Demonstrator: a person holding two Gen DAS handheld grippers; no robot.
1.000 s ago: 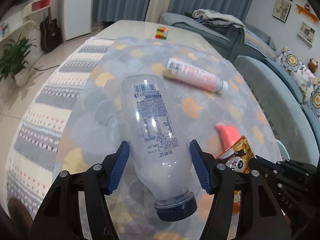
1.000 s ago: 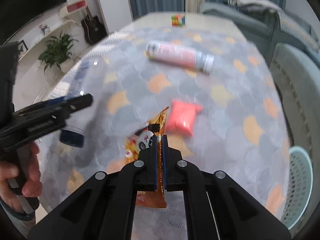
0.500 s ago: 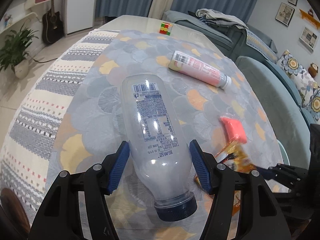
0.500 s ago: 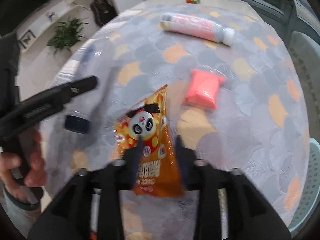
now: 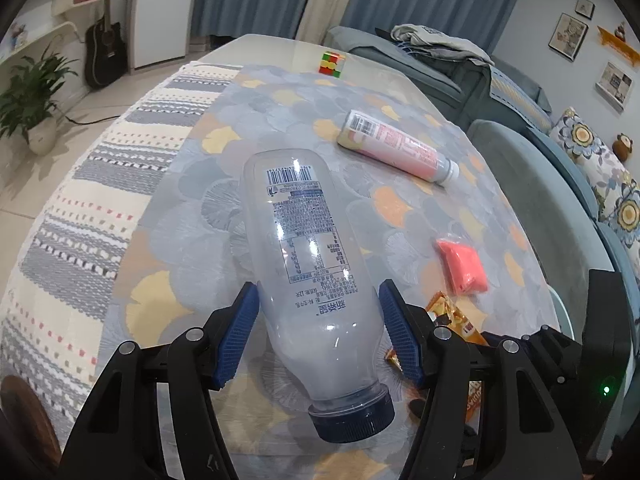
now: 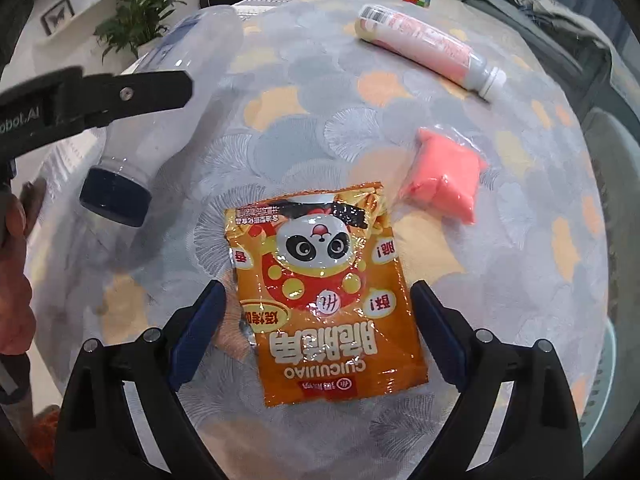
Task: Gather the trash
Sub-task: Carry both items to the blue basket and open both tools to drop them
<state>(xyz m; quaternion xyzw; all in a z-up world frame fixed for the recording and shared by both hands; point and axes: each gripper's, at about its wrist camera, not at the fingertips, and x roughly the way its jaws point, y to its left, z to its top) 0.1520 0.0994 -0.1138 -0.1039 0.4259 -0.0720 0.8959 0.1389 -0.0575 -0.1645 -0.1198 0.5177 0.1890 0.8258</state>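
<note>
My left gripper [image 5: 318,328] is shut on a clear plastic bottle [image 5: 308,264] with a dark blue cap, held above the table; the bottle also shows in the right wrist view [image 6: 160,120]. My right gripper [image 6: 318,336] is open. An orange snack bag with a panda [image 6: 324,292] lies flat on the table between its fingers, touching neither. A pink packet [image 6: 448,176] lies just beyond the bag, also seen in the left wrist view [image 5: 462,266]. A pink-labelled bottle [image 5: 396,150] lies on its side farther back.
A Rubik's cube [image 5: 332,63] sits at the table's far end. Teal chairs [image 5: 560,208] and a sofa stand on the right. A pale basket [image 6: 614,376] shows at the right table edge. A striped cloth [image 5: 80,220] covers the table's left side.
My right gripper opened and let go of the snack bag, which now lies flat on the table. My left gripper kept hold of the clear bottle.
</note>
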